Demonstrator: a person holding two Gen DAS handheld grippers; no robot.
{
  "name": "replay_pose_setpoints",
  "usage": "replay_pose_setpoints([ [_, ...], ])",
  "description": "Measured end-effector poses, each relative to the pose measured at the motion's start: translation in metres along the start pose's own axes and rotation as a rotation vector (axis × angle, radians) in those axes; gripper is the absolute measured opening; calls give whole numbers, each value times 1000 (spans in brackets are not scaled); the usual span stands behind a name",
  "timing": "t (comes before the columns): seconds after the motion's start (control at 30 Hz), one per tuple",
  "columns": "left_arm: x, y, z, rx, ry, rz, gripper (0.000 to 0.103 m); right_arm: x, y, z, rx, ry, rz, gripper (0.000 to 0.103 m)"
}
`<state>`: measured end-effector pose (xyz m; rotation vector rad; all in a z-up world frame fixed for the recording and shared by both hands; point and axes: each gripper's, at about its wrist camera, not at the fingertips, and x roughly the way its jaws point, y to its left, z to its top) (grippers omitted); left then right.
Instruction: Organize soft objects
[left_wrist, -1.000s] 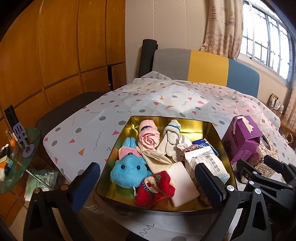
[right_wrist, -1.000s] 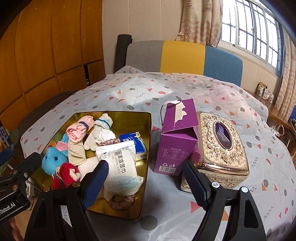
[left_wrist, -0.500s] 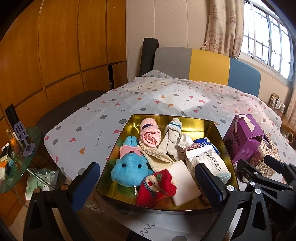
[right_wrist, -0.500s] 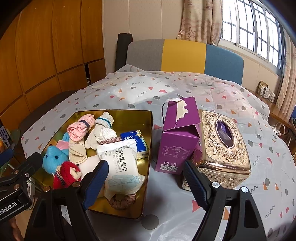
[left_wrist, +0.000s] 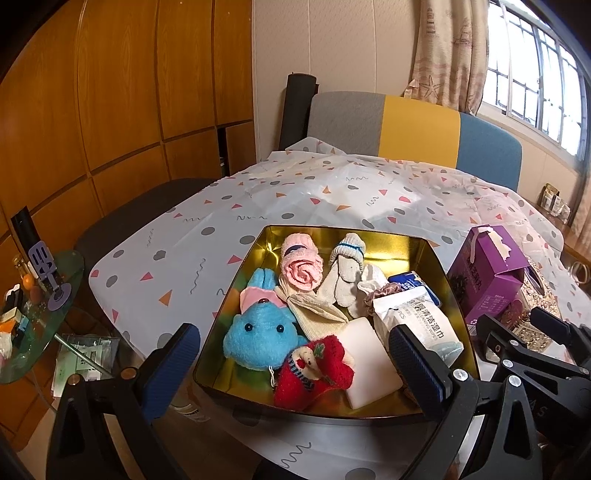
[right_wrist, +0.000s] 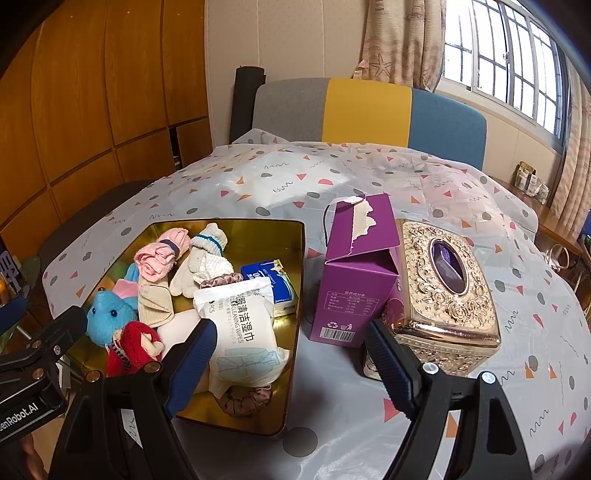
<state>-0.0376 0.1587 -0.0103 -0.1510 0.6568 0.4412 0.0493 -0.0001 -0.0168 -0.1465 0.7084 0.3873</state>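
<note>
Gold tins (left_wrist: 439, 258): one
Blue plush toys (left_wrist: 258, 332): one
Red knitted dolls (left_wrist: 314, 373): one
Pink rolled cloths (left_wrist: 301, 267): one
White knitted gloves (left_wrist: 343, 273): one pair, as far as the pile shows
Wet wipe packs (right_wrist: 245, 328): one
Blue tissue packs (right_wrist: 271, 282): one
Brown scrunchies (right_wrist: 245, 400): two, the second (right_wrist: 218, 282) half hidden
White blocks (left_wrist: 369, 362): one
Purple cartons (right_wrist: 356, 284): one
Ornate tissue boxes (right_wrist: 447, 291): one
Grippers: two, left (left_wrist: 291, 369) and right (right_wrist: 291, 369)

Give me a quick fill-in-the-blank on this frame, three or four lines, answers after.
1. The blue plush toy lies inside the ____ tin.
2. The purple carton stands between the tin and the ornate ____ box.
3. The wipes pack lies in the tin, partly covering a brown ____.

Answers: gold; tissue; scrunchie
</note>
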Motion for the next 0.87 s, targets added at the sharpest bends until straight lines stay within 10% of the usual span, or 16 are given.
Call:
replay_pose_setpoints([
  [0.87,-7,-1,1,11,-45,-68,103,-2,-6,-1,12,2,-12,84],
])
